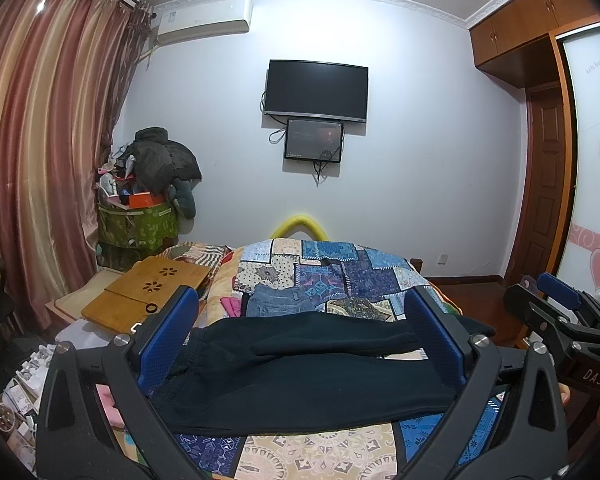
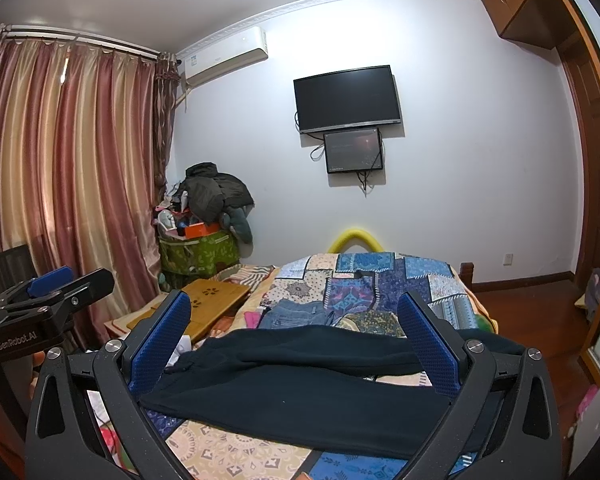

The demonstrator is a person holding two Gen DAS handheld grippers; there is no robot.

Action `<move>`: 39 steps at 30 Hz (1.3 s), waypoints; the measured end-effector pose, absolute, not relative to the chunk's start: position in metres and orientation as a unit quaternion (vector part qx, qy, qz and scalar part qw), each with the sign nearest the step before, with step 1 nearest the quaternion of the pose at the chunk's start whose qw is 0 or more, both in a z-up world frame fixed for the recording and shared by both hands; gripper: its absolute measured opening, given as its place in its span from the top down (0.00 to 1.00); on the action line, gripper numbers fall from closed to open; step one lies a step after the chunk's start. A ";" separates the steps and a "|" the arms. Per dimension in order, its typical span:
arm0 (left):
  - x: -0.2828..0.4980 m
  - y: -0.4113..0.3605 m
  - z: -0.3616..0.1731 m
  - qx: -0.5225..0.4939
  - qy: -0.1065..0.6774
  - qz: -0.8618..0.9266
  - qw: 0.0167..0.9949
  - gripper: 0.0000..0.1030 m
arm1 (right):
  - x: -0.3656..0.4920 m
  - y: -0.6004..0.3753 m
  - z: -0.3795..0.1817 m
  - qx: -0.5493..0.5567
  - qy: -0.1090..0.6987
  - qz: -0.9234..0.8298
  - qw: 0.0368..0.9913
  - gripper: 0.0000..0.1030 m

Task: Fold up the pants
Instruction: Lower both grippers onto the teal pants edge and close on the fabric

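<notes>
item: dark pants (image 1: 300,376), laid crosswise on a patchwork quilt (image 1: 312,452) covering a bed, one leg lying over the other along the far edge. hidden or cut off: the waist end at the left sits partly behind the left tongs' (image 1: 302,336) blue pad; the cuff end at the right passes behind the other pad; fabric detail is lost in the dark cloth. in the right wrist view the same pants (image 2: 300,392) are masked at both ends by the right tongs (image 2: 296,344). left tongs: fingers spread wide, empty, framing the pants from the near side with no contact visible. right tongs: likewise spread wide and empty, the pants lying between and beyond the pads. each device shows at the edge of the other's view, partly cropped. other items: folded jeans (image 1: 280,300) farther up the quilt, well apart from the pants; wooden lap tray (image 1: 148,292) at the left; television (image 1: 316,90) on the wall; curtain (image 1: 40,140) at the left, cut by the lens rim.
</notes>
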State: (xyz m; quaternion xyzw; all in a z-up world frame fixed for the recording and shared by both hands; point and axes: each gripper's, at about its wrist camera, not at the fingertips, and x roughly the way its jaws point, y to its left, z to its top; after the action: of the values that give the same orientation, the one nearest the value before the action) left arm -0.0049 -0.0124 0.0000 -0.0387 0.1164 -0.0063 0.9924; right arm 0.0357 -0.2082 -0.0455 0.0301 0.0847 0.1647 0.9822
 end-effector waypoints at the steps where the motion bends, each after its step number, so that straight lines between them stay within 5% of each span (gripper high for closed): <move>1: -0.004 -0.012 0.000 -0.039 0.117 -0.007 0.992 0.00 | 0.036 -0.208 -0.046 0.030 0.085 0.165 0.982 0.00; 16: 0.031 0.006 -0.005 -0.043 0.141 -0.024 0.989 0.00 | 0.064 -0.209 -0.056 0.029 0.109 0.166 0.980 0.00; 39: 0.329 0.135 -0.142 -0.053 0.396 0.040 0.916 0.00 | 0.266 -0.196 -0.125 -0.047 0.254 0.153 0.954 0.01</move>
State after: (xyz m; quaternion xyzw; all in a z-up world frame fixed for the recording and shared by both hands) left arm 0.3293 0.1354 -0.1422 -0.0529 0.3961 0.0403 0.9158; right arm 0.2656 -0.1963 -0.1251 -0.0473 0.2540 0.1531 0.9538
